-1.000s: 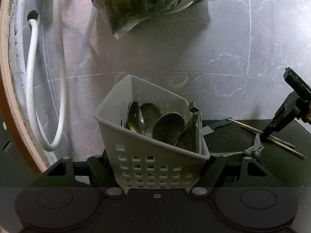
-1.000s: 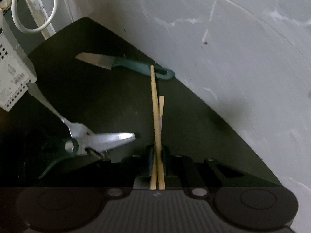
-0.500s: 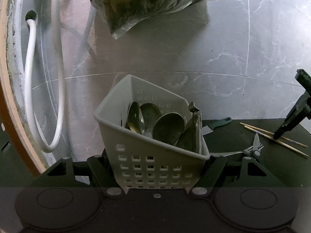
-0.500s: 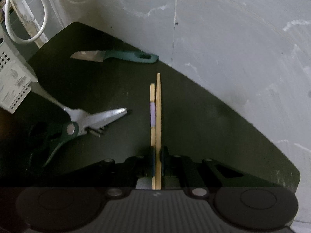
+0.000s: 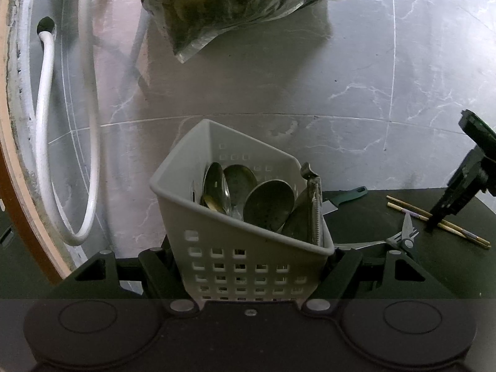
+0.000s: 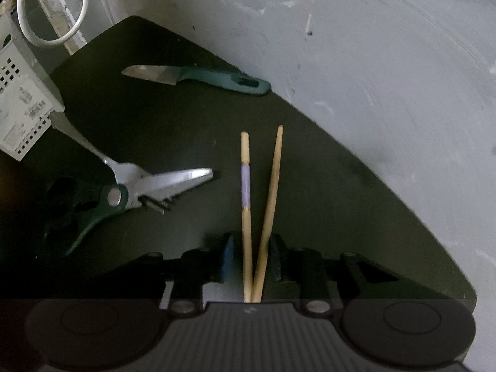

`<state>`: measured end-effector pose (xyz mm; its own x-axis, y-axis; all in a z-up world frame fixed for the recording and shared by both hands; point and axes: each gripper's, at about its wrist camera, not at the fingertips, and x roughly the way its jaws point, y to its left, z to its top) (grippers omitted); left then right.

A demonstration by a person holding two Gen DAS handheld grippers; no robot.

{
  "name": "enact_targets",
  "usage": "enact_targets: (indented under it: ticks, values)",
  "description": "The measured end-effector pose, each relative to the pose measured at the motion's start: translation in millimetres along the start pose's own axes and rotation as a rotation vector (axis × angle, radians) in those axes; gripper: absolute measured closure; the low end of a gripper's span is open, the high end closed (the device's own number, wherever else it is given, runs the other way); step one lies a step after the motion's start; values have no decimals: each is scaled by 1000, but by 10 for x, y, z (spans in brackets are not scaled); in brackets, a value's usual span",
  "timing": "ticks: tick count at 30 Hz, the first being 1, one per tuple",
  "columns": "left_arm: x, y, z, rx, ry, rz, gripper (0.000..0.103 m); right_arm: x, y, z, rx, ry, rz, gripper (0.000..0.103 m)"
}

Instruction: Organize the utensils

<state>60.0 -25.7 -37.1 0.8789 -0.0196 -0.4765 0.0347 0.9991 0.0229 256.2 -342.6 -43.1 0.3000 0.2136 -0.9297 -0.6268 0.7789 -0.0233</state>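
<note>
Loosely, two slim wooden chopsticks (image 6: 272,183) lie on the dark mat (image 6: 341,217) between the right gripper (image 6: 252,263) fingers, which have just been opening. Left gripper (image 5: 251,266) fingers clamp the perforated grey plastic caddy (image 5: 241,266) holding rounded metal spoons (image 5: 266,204).

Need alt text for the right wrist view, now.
Right gripper, jaws just opening, straddles two wooden chopsticks splayed in a V on a dark mat. Left of them lie scissors over a fork; a green-handled knife lies beyond.
</note>
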Motion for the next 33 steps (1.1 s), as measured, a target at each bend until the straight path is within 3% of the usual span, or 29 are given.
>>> enact_targets:
  ticks: [2, 9, 10, 12, 14, 16, 18, 33]
  values:
    - [0, 1, 0, 1, 1, 0, 26, 10, -3, 48, -18, 1, 11, 89]
    - [1, 1, -2, 0, 1, 0, 26, 63, -2, 215, -59, 36, 26, 87]
    - [2, 1, -3, 0, 1, 0, 26, 74, 1, 236, -58, 41, 27, 85]
    - [1, 1, -5, 1, 1, -1, 26, 92, 26, 258, -65, 47, 34, 59]
    - [1, 3, -3, 1, 2, 0, 26, 130, 62, 284, -77, 50, 35, 49]
    - [-3, 5, -5, 0, 2, 0, 26, 124, 68, 301, -86, 46, 35, 55]
    - [-5, 2, -4, 0, 2, 1, 26, 130, 31, 344, -73, 39, 34, 89]
    - [-13, -8, -10, -3, -1, 8, 26, 110, 8, 168, 47, -33, 54, 91]
